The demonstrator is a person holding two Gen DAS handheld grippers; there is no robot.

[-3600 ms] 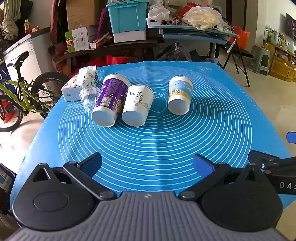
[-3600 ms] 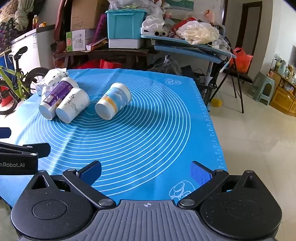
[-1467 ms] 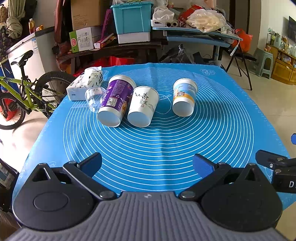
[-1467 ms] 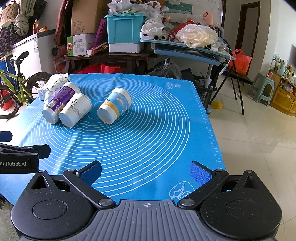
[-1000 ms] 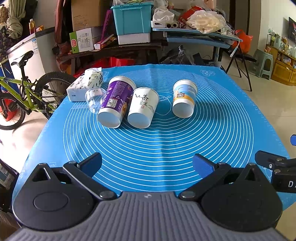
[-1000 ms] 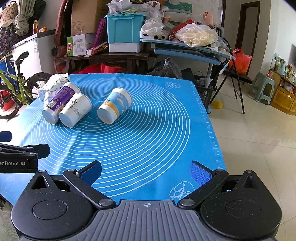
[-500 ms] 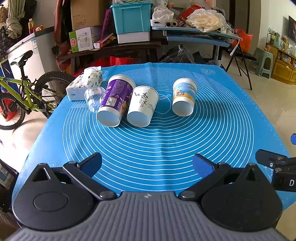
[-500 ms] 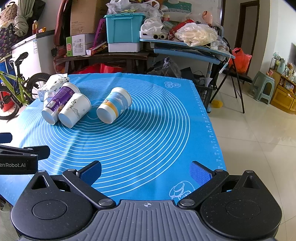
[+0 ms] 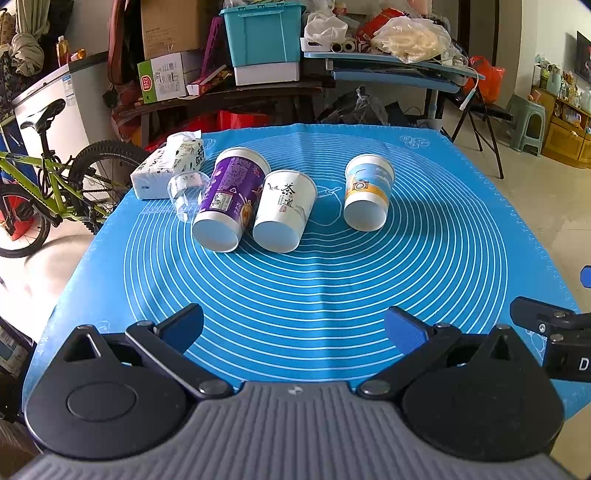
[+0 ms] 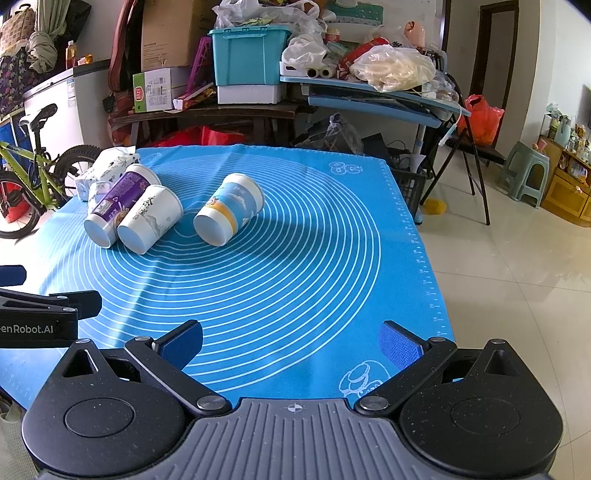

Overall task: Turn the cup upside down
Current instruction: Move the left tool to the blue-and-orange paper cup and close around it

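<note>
Three paper cups lie on their sides on the blue mat [image 9: 424, 266], bases toward me: a purple cup [image 9: 227, 201], a white cup with black characters [image 9: 284, 210], and a blue-and-orange cup [image 9: 367, 192]. A small clear plastic cup [image 9: 184, 192] lies left of the purple one. They also show in the right wrist view: the purple cup [image 10: 118, 205], the white cup [image 10: 149, 218], the blue-and-orange cup [image 10: 227, 208]. My left gripper [image 9: 293, 326] is open and empty near the mat's front edge. My right gripper [image 10: 290, 345] is open and empty at the front right.
A tissue pack [image 9: 168, 166] lies at the mat's back left. A green bicycle [image 9: 33, 192] stands left of the table. Cluttered shelves with a teal bin [image 9: 264, 33] stand behind. The mat's right edge [image 10: 424, 266] drops to tiled floor.
</note>
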